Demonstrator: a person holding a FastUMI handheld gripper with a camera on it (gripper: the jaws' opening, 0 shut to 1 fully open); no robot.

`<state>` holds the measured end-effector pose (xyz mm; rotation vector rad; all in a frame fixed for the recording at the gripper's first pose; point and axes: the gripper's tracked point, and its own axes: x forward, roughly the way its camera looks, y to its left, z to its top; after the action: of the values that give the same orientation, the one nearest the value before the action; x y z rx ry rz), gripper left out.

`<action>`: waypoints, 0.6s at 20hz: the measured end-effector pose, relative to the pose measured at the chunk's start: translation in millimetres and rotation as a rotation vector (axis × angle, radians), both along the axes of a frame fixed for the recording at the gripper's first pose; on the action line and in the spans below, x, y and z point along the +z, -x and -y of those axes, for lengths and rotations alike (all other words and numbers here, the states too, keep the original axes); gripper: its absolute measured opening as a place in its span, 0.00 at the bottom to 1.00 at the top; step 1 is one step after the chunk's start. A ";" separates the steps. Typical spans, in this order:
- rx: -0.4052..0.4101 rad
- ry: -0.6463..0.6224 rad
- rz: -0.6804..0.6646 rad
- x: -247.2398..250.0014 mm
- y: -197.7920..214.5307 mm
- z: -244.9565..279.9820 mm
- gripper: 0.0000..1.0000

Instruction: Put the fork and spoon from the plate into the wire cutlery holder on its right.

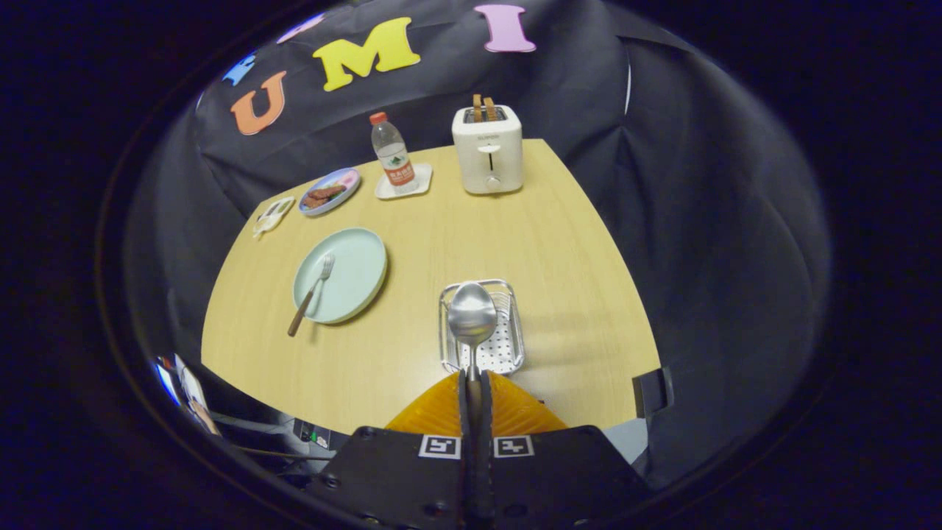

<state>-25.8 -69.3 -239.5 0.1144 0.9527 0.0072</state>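
Above the holder [482,327] the claw [472,383] is clamped on the spoon [472,316], which I judge must next be lowered in and released, while the fork [312,293] waits on the plate [353,276]

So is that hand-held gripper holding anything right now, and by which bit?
Yes: the hand-held gripper is shut on the spoon, pinching its handle, with the bowl sticking out over the wire cutlery holder.

I see the plate [341,274] toward the tabletop's [574,243] left side with the fork [312,293] on it, handle over the near rim. The wire cutlery holder [482,326] sits right of it, near the front edge. My gripper [471,386] clamps the spoon [472,316] above the holder.
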 end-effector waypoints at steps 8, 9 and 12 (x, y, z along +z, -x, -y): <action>0.012 -0.078 -0.065 -1.1 -10.4 3.1 0.05; 0.017 -0.086 -0.073 0.1 -12.2 2.3 0.05; 0.028 -0.092 -0.048 5.0 -29.1 -0.5 0.06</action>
<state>3.2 -68.8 -234.5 0.1865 1.0025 0.0745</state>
